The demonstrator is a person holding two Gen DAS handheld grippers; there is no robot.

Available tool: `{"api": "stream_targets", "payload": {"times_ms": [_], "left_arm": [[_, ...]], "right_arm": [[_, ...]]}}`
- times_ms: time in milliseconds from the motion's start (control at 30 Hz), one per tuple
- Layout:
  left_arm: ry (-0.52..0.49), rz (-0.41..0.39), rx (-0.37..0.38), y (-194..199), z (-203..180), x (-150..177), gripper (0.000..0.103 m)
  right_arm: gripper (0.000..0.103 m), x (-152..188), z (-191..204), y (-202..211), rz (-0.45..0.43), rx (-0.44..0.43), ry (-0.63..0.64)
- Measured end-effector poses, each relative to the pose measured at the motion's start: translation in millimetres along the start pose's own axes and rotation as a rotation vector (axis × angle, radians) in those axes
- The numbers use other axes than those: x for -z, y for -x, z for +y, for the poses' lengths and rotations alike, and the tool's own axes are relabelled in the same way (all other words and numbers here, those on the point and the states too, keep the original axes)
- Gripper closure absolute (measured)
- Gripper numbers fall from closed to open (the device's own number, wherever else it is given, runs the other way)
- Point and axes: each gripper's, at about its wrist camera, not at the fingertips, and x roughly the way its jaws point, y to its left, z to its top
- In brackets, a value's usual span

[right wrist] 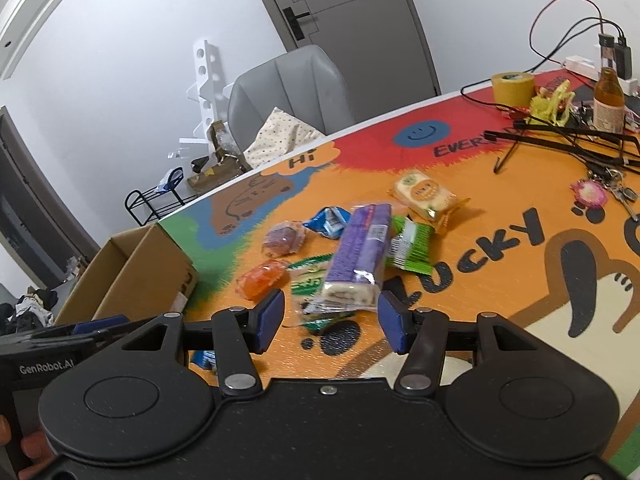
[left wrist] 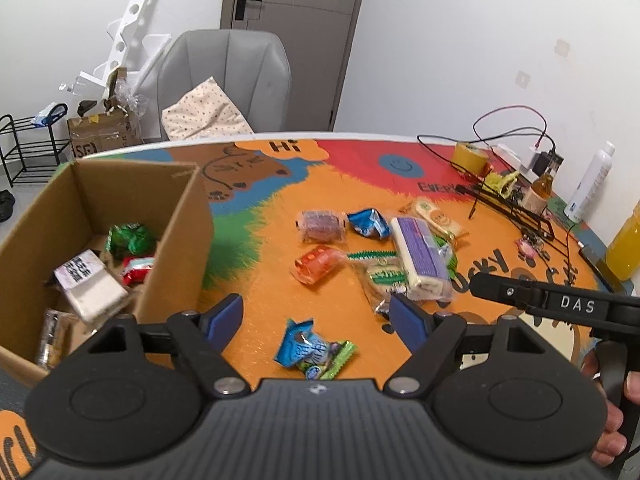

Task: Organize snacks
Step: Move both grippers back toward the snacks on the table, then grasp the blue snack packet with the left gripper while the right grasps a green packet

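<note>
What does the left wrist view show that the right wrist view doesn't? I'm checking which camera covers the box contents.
Only the left wrist view looks inside the cardboard box: a green packet, a red packet and a white wrapped block. It also shows the white spray bottle.

Only the right wrist view shows the pink keychain with its keys.

Both show the purple-wrapped cake, orange jelly packet, yellow tape roll and grey chair.
</note>
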Motion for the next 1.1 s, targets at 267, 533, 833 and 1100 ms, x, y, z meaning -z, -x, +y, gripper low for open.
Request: {"api": "stream_targets", "payload": {"times_ms": [267,533,833,1100], "left_arm": [[-0.001,0.065,-0.001,-28,-1,14,0.023],[-0.002,0.121,-0.015,-53,3,28,0.025],[-0.021,0.156,-0.022,-72,4,31,0.051],[0.003,0.154,-0.021,-80,10,20,0.078]], "right_arm": [[0.047,3,-14,-11,0.021,0.021,-0.024],[0.045,9,-23,-24,0.052,0.039,-0.035],[0.043,5,-33,-35,0.05,0.061,-0.056],[0.043,-6,-39,-47,0.043,0.066,-0.067]]}}
